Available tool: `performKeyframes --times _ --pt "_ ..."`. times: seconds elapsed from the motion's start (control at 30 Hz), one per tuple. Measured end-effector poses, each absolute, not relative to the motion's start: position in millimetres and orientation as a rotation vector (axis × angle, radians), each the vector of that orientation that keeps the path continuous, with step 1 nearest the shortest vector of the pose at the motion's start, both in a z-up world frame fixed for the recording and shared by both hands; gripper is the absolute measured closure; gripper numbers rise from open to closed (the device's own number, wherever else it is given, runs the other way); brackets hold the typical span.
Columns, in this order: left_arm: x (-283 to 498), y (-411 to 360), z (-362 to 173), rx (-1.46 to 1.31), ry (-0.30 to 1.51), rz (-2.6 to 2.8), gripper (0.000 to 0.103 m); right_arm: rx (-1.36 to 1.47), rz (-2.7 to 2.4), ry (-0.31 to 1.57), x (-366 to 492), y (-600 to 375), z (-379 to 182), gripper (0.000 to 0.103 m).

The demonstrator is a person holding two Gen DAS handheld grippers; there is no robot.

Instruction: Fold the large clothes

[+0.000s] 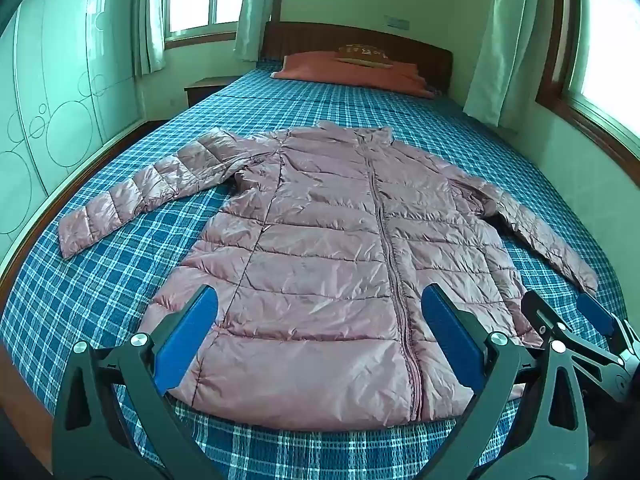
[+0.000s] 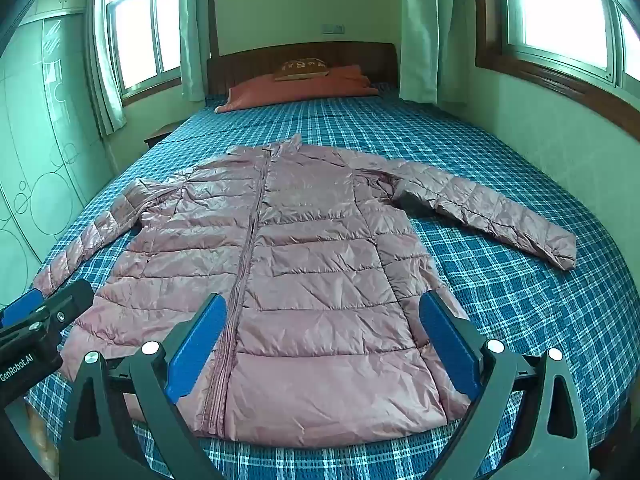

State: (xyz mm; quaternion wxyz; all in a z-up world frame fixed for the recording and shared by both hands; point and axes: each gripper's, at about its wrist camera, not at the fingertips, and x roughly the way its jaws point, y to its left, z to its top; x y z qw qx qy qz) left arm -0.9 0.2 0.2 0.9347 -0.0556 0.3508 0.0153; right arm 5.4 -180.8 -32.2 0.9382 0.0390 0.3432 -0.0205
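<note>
The pink quilted down jacket (image 1: 320,240) lies face up, zipped and spread flat on the blue plaid bed (image 1: 120,280). Its collar points toward the headboard (image 1: 360,44) and its hem sits nearest the foot of the bed, so its long axis runs straight away from both tongs. Both sleeves are splayed out to the sides of the jacket.

The left tongs (image 1: 320,336) hang above the hem, spread wide and holding nothing, straddling the part of the jacket on the zipper's left. The right tongs (image 2: 322,344) hover beside them, likewise spread wide and empty, over the hem on the zipper's right. Neither pair touches the fabric, as far as I can tell.

The left sleeve (image 1: 152,192) reaches out from the jacket toward the wardrobe side, so the left tongs are nearer to it. The right sleeve (image 2: 492,216) angles away toward the window wall, nearer the right tongs. My guess is that folding starts with a sleeve or side brought in across the jacket's zipper line; each hand would have to travel out and up from the hem.
</note>
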Motion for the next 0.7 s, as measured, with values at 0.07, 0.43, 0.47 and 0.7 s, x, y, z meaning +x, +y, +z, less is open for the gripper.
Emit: performKeyframes --times 0.07,0.43,0.47,0.7 --pt "-1.9 -0.3 -0.3 -0.109 0.72 0.027 0.002 0.082 -0.039 0.704 6.1 -180.7 -32.0 0.007" --pt "-8.1 8.3 -1.6 -0.113 0.739 0.032 0.002 0.079 -0.039 0.706 3.4 -180.7 -32.9 0.007" --pt "-9.2 9.2 -1.6 -0.112 0.739 0.033 0.002 0.078 -0.04 0.706 3.5 -180.5 -32.8 0.007" --pt "-5.7 4.5 -3.3 -0.113 0.741 0.052 0.002 0.077 -0.038 0.705 3.0 -178.7 -32.1 0.007"
